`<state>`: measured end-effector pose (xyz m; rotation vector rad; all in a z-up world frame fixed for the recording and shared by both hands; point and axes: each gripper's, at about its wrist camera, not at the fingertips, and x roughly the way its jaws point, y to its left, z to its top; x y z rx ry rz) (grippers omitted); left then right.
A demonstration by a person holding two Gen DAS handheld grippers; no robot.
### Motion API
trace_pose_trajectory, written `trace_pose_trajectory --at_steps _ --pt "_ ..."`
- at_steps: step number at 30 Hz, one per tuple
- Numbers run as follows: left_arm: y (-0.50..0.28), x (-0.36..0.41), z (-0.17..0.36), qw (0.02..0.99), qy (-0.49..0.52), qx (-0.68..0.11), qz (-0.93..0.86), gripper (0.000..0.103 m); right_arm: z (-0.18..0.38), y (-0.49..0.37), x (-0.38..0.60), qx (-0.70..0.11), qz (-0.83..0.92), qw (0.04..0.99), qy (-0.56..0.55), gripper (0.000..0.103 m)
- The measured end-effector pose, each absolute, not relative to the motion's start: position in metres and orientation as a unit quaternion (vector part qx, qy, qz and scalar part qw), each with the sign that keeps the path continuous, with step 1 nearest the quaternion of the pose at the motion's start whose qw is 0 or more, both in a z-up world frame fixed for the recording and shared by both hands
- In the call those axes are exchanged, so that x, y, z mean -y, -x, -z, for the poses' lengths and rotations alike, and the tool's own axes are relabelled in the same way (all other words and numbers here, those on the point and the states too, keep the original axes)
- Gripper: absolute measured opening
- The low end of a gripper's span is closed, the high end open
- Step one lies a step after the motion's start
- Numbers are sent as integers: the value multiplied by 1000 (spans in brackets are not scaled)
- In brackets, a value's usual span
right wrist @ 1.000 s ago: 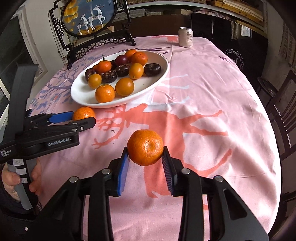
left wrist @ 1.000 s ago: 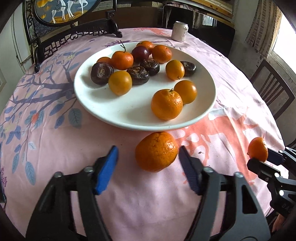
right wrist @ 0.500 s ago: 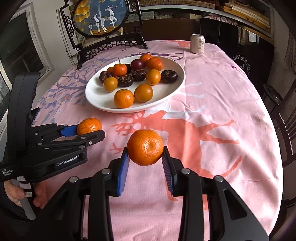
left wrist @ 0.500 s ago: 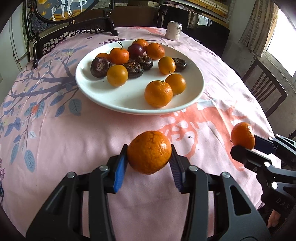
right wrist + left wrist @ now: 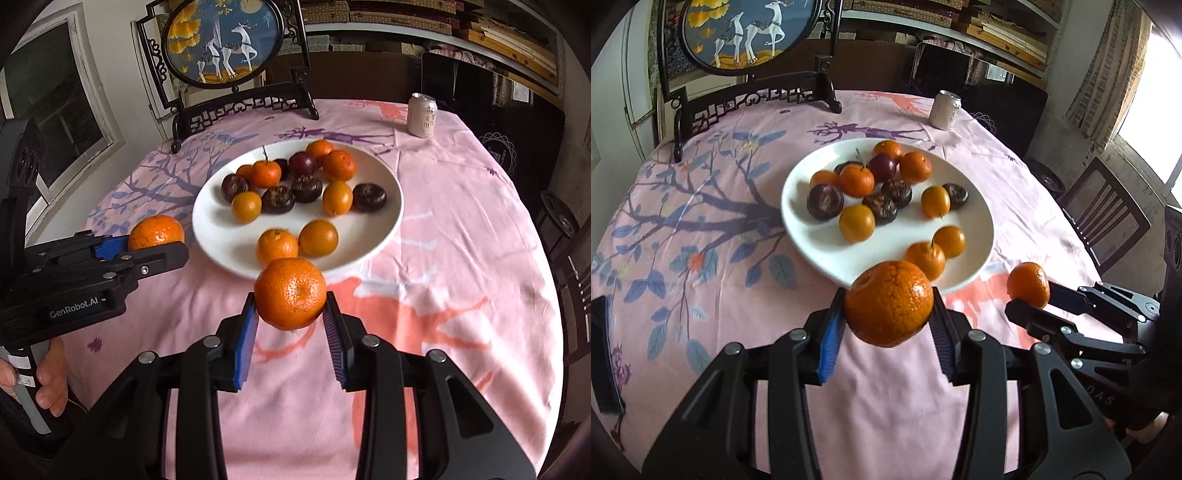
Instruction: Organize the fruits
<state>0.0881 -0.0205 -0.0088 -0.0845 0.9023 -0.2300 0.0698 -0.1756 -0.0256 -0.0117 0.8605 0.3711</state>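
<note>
Left wrist view: left gripper [image 5: 888,319] was clamped on a mandarin [image 5: 889,302] at lower centre, lifted clear of the tablecloth [image 5: 701,229].
Plate [image 5: 975,206]: centre frame, already carrying oranges and dark fruits.
Right wrist view: right gripper [image 5: 290,314] pinched a second mandarin [image 5: 290,292], just short of the plate's near rim.
Progress: judged nearly finished; both held mandarins remained to set on the plate.

Soft window daylight, fisheye-warped edges, slight blur
</note>
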Motion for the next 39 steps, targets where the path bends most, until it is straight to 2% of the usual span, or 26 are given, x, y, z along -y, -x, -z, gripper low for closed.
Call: trace_pose_trajectory --at_steps 7,16,17,18,19,20,21,22,23,26,33,39 --pt "-180 47 15 877 41 -467 103 44 38 -143 177 -428 -149 891 22 36" --pt "-208 58 34 867 53 -484 107 45 51 -170 187 -441 -137 887 17 38" --pt "-208 58 34 867 52 -483 107 45 51 -172 186 -441 -134 887 19 43" --pt "-208 57 34 869 52 -481 104 47 50 -171 185 -438 -124 890 26 64" --pt "-206 56 31 872 54 -477 102 67 48 -168 185 -426 -108 898 37 75" --pt "-203 54 27 878 55 -466 95 87 44 -165 185 -413 -96 904 48 78" --pt "-199 50 21 887 56 -451 88 91 41 -161 186 -406 -90 908 55 83" --pt "-192 46 13 895 55 -436 81 92 38 -157 187 -404 -89 909 56 93" --pt "-187 43 7 899 53 -428 80 92 34 -151 189 -401 -87 911 52 96" --pt "-162 35 -8 908 53 -408 79 101 24 -128 190 -391 -78 915 55 100" --pt "-82 27 -4 923 9 -382 48 101 24 -65 192 -392 -62 918 3 102" --pt "-44 12 7 919 20 -392 42 101 30 -40 179 -405 -56 912 28 102"
